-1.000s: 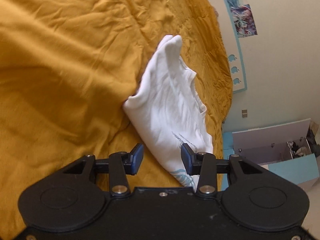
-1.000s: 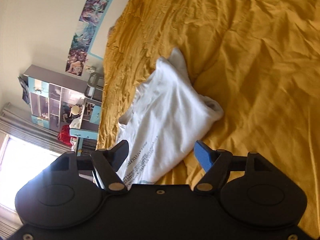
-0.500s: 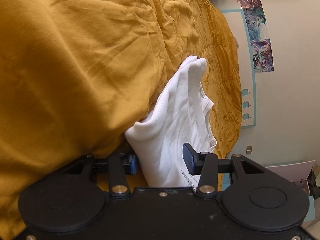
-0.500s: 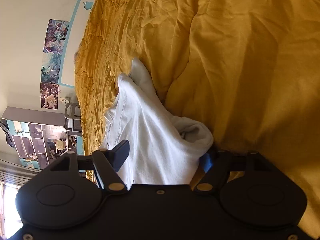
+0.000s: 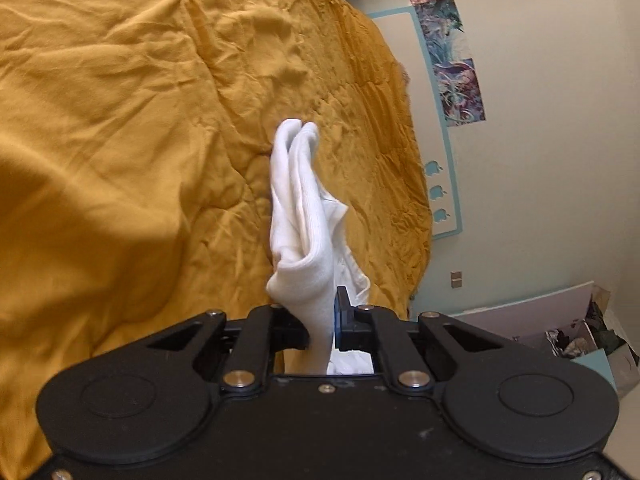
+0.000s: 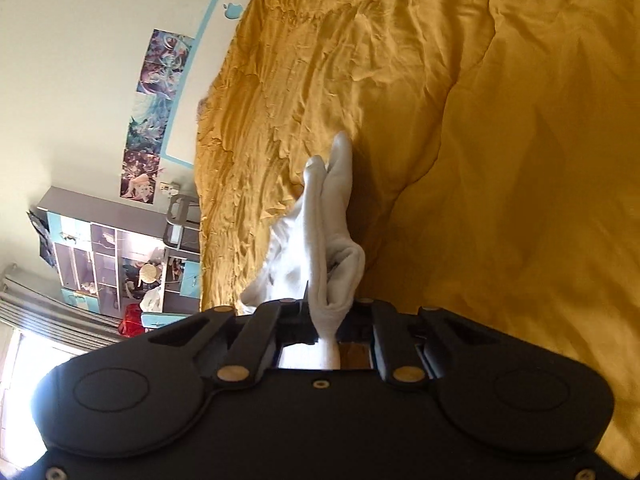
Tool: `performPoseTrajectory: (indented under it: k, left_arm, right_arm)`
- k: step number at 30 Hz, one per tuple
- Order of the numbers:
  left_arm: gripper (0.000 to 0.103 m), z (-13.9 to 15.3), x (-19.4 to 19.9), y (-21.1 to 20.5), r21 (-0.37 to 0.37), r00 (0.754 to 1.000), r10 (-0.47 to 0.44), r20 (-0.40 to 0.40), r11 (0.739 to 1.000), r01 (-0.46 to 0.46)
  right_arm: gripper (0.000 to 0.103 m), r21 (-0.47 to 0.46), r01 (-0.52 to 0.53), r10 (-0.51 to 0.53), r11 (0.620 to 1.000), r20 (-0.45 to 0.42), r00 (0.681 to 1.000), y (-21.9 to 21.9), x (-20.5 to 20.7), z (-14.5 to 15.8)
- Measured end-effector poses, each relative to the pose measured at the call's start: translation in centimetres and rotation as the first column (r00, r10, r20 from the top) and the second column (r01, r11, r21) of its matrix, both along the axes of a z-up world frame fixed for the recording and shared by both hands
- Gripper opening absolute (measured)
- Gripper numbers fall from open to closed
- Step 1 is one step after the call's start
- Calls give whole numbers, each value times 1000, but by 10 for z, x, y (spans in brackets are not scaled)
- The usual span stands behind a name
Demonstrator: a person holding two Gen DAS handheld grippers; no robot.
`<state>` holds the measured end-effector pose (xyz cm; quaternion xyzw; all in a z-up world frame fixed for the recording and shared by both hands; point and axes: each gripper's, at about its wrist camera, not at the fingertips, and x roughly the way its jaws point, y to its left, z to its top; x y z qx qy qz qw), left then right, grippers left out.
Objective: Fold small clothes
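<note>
Both grippers clamped on the same white T-shirt (image 5: 298, 216), one at each near corner of its bunched near edge. Left gripper (image 5: 322, 326): jaws closing, cloth pinched between them, blue pad visible on right side of the fabric. Right gripper (image 6: 326, 320): jaws together on a gathered twist of the same shirt (image 6: 326, 216).

Shirt sits on the mustard-yellow bedspread (image 5: 120, 120), near end pulled up toward the grippers, far end tapering to a point that looks to rest on the bed. Cloth is drawn into a narrow ridge between near grip and far tip, likely because both corners are pinched and raised, so the fabric hangs in folds instead of lying flat. Judged step: corners secured, ready to lift or carry the near edge over for a fold.

View differences:
- Left wrist view: wall on right with poster strip (image 5: 448, 40), blue apple-shaped stickers (image 5: 436, 190), and an open cardboard box (image 5: 568, 328) with clutter on the floor at far right. Loose inner layer of shirt shows to the right of the ridge.
- Right wrist view: shelf unit (image 6: 116, 252) with clutter at left, bright window with blind (image 6: 24, 328) at lower left, same poster strip on wall. Rolled hem visible on the right side of the shirt.

Neither view shows the other gripper.
</note>
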<state>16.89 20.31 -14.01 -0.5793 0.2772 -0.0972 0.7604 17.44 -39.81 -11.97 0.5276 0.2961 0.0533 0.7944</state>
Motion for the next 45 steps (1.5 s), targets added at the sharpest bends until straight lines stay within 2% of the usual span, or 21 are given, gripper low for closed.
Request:
performPoseTrajectory:
  k: [3,4,6,8,9,10,11,12,14,15,16,18,20,23,27,29,31,35,38,42,45]
  left_arm:
    - [7,6,-38,-8,-38,998,-50,23,998,51]
    - [7,4,-52,-13,-26,997,-70,17,997,70]
    - [8,-9,-73,-23,25,992,-117,-54,993,119]
    - [7,-28,-88,-27,55,979,-160,-127,984,168]
    - [8,-31,-96,-25,67,980,-159,-123,983,168]
    - [9,-28,-101,-22,71,981,-163,-108,983,172]
    - [17,-20,-105,-19,80,981,-164,-104,982,172]
    - [27,-11,-109,-14,100,982,-158,-101,981,168]
    - [29,12,-113,-6,198,985,-142,-92,967,158]
    - [29,23,-111,-2,266,987,-131,-89,952,150]
    - [30,32,-106,2,324,990,-119,-76,936,138]
    - [31,42,-86,11,372,992,-113,-50,920,124]
    - [31,44,-60,14,370,993,-117,-15,922,115]
    - [31,42,-12,9,414,991,-135,19,903,115]
    - [31,28,49,-5,506,991,-133,4,855,112]
    - [31,21,71,-9,513,993,-122,2,852,103]
    - [31,17,96,-13,513,992,-127,-23,850,121]
    - [31,7,127,-27,537,984,-162,-67,826,173]
    - [31,-1,139,-34,554,981,-170,-93,810,192]
    - [27,-8,150,-35,519,977,-188,-101,828,213]
    - [26,-10,152,-35,526,977,-184,-112,823,215]
  right_arm:
    - [7,-43,15,-12,999,53,999,-16,-47,16]
    - [7,-61,19,-15,998,51,999,-24,-62,15]
    - [8,-82,18,-19,997,-9,1000,-37,-83,0]
    - [10,-58,-14,9,998,-89,996,-48,-93,-26]
    - [20,-49,-4,-4,999,-154,988,-53,-99,-39]
    - [19,-54,-3,-7,999,-190,982,-57,-104,-46]
    - [19,-57,-5,-5,998,-179,984,-62,-108,-46]
    - [26,-84,8,-21,996,-154,988,-65,-114,-39]
    - [55,-238,65,-88,969,-87,992,-67,-120,-16]
    - [73,-311,95,-109,946,-27,994,-68,-121,-4]
    - [77,-366,108,-102,924,37,994,-67,-116,9]
    - [77,-409,69,-40,910,78,996,-65,-96,24]
    - [77,-460,20,25,888,91,996,-59,-64,34]
    - [77,-558,-41,101,829,77,992,-43,-5,39]
    - [76,-652,-128,171,747,3,985,-24,61,26]
    - [76,-661,-150,157,735,-50,986,-21,85,15]
    - [76,-652,-163,137,741,-91,986,-22,98,3]
    - [76,-579,-157,120,800,-102,987,-24,103,-15]
    - [76,-567,-151,112,810,-103,988,-23,103,-19]
    - [75,-547,-135,119,826,-65,991,-25,101,-17]
    - [75,-518,-142,131,843,-57,990,-27,103,-16]
